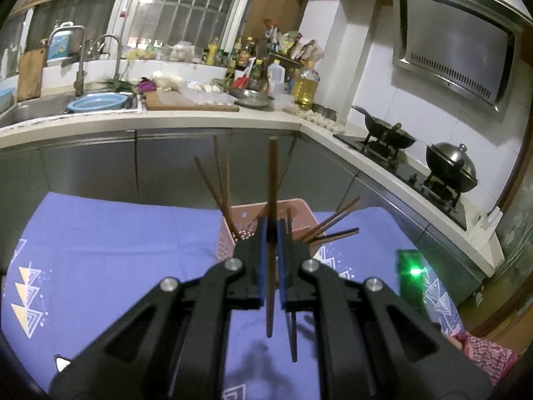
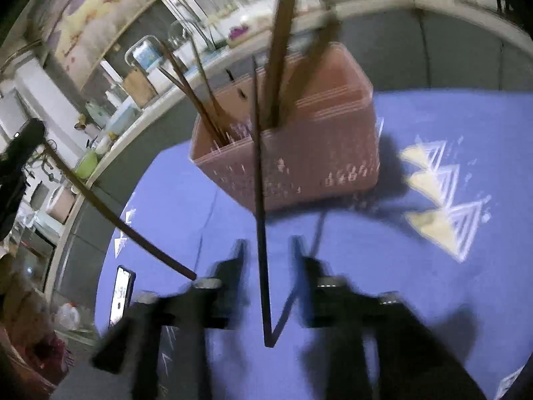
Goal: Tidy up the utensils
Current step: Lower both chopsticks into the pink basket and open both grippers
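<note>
Chopsticks (image 1: 222, 180) stand in the pink basket (image 2: 299, 153) on the blue-clothed bench (image 1: 116, 250), the left gripper (image 1: 271, 233) fingers clamped on one chopstick (image 1: 272, 180), the right gripper (image 2: 266, 250) fingers apart around a loose one (image 2: 261, 233).

We log a pink basket (image 1: 301, 215) with rows of small perforations, dark brown chopsticks (image 1: 222, 180) standing in it. One brown chopstick (image 1: 272, 233) sits between blue fingers (image 1: 262, 260) of the black left gripper (image 1: 271, 230). Table (image 1: 116, 243) cloth is violet-blue, printed with white-outlined triangles filled pale yellow. We see the right gripper (image 2: 268, 243) as black, blurred; a near-black chopstick (image 2: 261, 250) crosses it. We note grey cabinet fronts (image 1: 100, 163), white counter (image 1: 166, 121), light blue basin (image 1: 96, 101), black woks (image 1: 389, 135), green glow (image 1: 414, 271) on the cloth.
</note>
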### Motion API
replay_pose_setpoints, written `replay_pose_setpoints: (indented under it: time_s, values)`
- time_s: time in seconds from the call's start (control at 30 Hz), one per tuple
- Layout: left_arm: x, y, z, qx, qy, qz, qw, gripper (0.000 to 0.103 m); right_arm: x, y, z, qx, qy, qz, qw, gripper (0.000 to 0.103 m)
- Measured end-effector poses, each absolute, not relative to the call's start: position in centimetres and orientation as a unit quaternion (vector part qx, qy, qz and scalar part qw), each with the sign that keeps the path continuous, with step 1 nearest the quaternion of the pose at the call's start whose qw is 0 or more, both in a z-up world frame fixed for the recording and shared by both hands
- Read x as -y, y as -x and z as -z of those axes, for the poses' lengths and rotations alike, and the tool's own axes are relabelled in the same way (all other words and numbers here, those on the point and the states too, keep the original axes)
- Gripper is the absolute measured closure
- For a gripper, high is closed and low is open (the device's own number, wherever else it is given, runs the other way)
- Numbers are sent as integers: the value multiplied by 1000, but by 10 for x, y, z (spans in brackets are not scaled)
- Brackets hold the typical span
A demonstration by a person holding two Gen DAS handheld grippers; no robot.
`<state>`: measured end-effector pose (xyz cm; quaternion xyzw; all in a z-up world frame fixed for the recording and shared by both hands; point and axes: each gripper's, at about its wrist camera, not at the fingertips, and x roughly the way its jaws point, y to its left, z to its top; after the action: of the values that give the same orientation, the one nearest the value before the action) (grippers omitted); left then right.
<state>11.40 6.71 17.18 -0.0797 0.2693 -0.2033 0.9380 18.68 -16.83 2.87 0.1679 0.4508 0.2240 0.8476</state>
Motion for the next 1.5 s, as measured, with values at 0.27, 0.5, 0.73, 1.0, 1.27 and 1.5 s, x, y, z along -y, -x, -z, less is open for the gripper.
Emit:
replay_pose_setpoints:
  time_s: [0.27, 0.5, 0.73, 1.0, 1.27, 1.5]
  values:
    - [-66, -115, -169, -271, 76, 207, 937, 97, 151, -213, -31, -458, -160, -226, 845, 58]
    - [-63, -118, -180, -256, 70, 207, 942, 97, 137, -203, -71, -411, -107, -249, 871, 97]
    - [-53, -131, -237, -179, 68, 210, 959, 97, 152, -186, -168, -223, -118, -227, 941, 97]
    - [-21, -161, -228, -143, 4, 163, 976, 97, 140, -220, -152, -128, -117, -175, 969, 97]
    - [-19, -201, -159, -219, 7, 159, 962, 97, 124, -253, -91, -176, -89, -176, 964, 97]
    - [-29, -197, -134, -260, 52, 142, 954, 78, 107, -221, -99, -181, -37, -181, 966, 57]
